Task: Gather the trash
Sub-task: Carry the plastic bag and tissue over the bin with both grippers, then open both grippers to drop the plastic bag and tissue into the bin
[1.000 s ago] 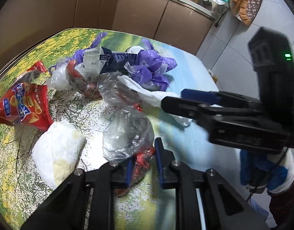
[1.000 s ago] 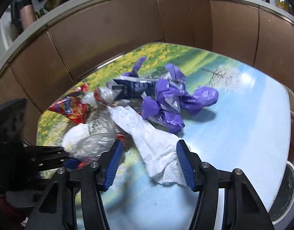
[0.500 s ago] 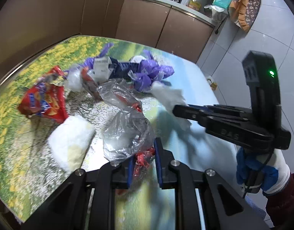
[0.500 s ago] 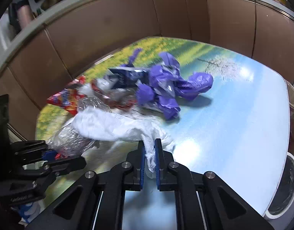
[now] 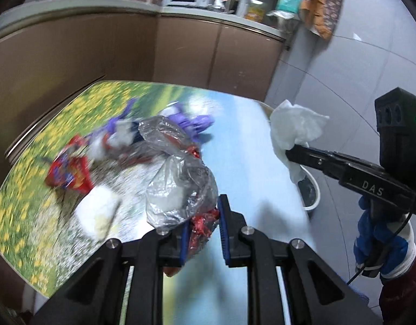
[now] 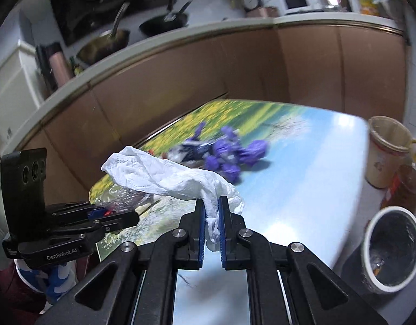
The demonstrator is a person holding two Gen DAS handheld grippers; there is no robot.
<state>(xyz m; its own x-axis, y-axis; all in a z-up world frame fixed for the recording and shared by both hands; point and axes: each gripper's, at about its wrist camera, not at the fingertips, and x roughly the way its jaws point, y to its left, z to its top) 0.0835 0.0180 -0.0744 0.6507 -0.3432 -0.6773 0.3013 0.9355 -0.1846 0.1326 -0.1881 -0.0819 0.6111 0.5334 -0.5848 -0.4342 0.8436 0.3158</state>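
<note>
Left gripper [image 5: 203,231] is held low over the near edge of the table [image 5: 251,146], its blue pads pinched on a clear plastic bag [image 5: 178,178] with red wrapper scraps at its neck; the crinkled, translucent bag is lifted above the tabletop. Right gripper [image 6: 211,223] is raised off the table's right edge, its pads pressed together on one white paper tissue [image 6: 164,174], soft and creased, which drapes out to the left. A blue-and-white gloved hand [image 5: 381,241] grips its handle.

Remaining on the table, blurred: one red snack packet [image 5: 69,168] near the left edge, one white wad [image 5: 99,214] toward the near left corner, one cluster of purple plastic [image 6: 229,154] mid-table toward the far edge.

On the floor beyond the right edge: one round white-rimmed bin [image 6: 392,246] with a dark liner, one tan lined bin [image 6: 386,149] near the far right corner.
</note>
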